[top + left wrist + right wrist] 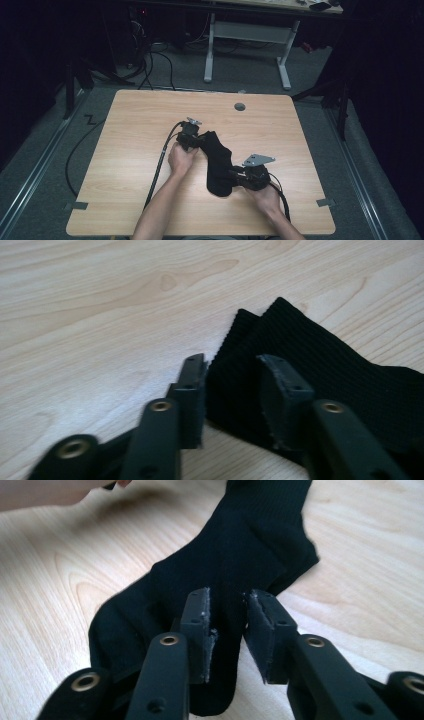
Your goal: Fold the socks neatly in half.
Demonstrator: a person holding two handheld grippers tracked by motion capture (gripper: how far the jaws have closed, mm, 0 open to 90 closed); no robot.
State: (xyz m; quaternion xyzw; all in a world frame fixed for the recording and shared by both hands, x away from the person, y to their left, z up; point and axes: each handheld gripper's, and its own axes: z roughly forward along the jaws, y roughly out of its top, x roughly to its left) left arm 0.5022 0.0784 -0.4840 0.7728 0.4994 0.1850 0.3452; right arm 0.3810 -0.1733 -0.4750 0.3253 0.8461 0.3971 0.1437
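While the black sock lies flat near the middle of the wooden bench, the left gripper sits at its far end with jaws partly apart over the cuff edge, pressing nothing. At the near toe end the right gripper stands narrowly parted above the fabric, holding nothing.

Sock on table (between grippers)

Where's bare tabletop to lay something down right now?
The table is bare along its far edge around the grey grommet, and across its left and right margins. The middle-near area is crowded: black sock between left gripper and right gripper.
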